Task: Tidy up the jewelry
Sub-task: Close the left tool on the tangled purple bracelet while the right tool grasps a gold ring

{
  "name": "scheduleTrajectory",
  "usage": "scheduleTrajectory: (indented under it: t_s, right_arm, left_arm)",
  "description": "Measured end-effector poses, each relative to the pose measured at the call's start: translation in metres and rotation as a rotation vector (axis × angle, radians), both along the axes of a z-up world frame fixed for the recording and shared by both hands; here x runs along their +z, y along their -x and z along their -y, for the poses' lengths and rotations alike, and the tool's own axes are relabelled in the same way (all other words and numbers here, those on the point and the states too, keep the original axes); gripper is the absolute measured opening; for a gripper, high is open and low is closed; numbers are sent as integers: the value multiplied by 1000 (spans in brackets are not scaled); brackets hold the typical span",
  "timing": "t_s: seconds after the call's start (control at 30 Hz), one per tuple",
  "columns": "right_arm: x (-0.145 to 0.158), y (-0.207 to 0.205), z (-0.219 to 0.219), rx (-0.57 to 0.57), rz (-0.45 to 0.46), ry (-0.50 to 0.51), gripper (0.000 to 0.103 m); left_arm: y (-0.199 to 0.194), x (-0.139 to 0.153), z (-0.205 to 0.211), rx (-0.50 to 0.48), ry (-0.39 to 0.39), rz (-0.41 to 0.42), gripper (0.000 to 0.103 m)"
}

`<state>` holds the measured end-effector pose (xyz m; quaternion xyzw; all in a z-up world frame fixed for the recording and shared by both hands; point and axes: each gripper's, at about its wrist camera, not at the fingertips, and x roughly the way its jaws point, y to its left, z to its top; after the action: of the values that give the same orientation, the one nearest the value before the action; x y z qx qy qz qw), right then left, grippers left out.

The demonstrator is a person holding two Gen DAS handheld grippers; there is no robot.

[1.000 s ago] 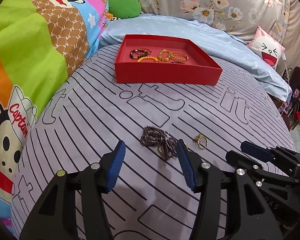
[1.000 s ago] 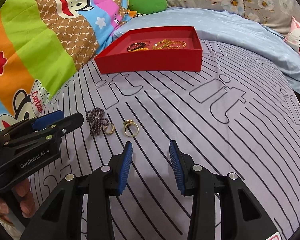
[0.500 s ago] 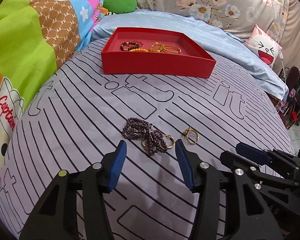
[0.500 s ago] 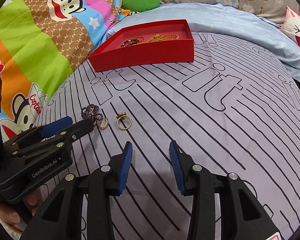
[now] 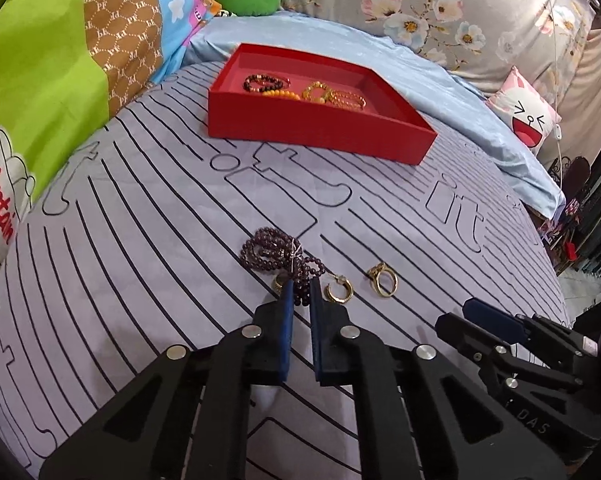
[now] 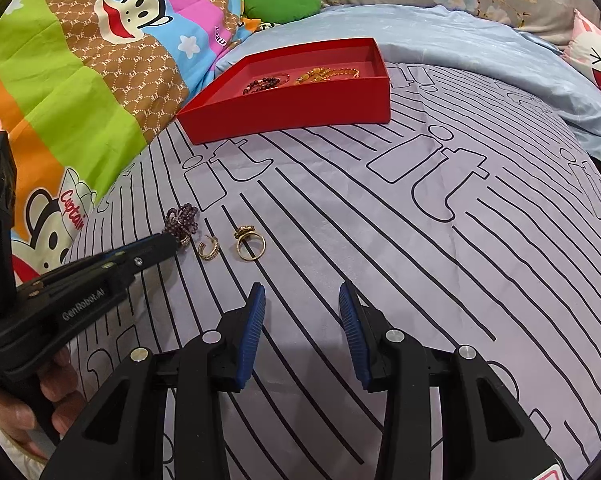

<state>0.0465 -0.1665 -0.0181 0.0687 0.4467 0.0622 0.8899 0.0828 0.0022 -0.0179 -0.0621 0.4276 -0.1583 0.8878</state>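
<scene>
Purple bead strand (image 5: 278,254) lies bunched on the bed's striped sheet (image 5: 140,240), dead ahead of the left tongs (image 5: 299,292) and touching their tips. Its near end sits between the two blue pads, which are nearly together, leaving a thin gap filled with beads. Reads as pinched on the strand; firmness of grip can't be confirmed. Strand's long axis runs roughly along the left tongs' line, trailing away up-left, so most of the mass hangs beyond the pinch point.

Just right of the strand: gold hoop earring (image 5: 337,289), then gold ring (image 5: 383,280), both loose on the sheet. A small gold piece shows at the strand's left edge; can't identify it.

Right tongs (image 6: 302,300) are wide open, holding nothing, nearer the ring than the strand.

Red tray (image 5: 320,132) is well apart, straight beyond the strand, bracelets already inside. My guess at the next move: lift and carry forward to the tray.
</scene>
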Motion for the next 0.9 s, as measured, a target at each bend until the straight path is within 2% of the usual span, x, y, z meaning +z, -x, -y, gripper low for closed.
scheduleTrajectory:
  t_s: [0.37,0.73,0.8,0.9]
  right_arm:
    - [-1,-18,-19,48,1,7,38]
    - [-4,-41,-32,74,-1,20,38]
    - [-6,-44,-34,79,-2,22,38]
    - [-9,-50,-38,86,-1,33,38]
  left_arm:
    - [-8,23,-18,35,12,31,6]
    - [-45,20,-52,139,49,-11,3]
    - [-45,24,-55,138,65,-2,3]
    - [-45,31,-55,136,47,20,3]
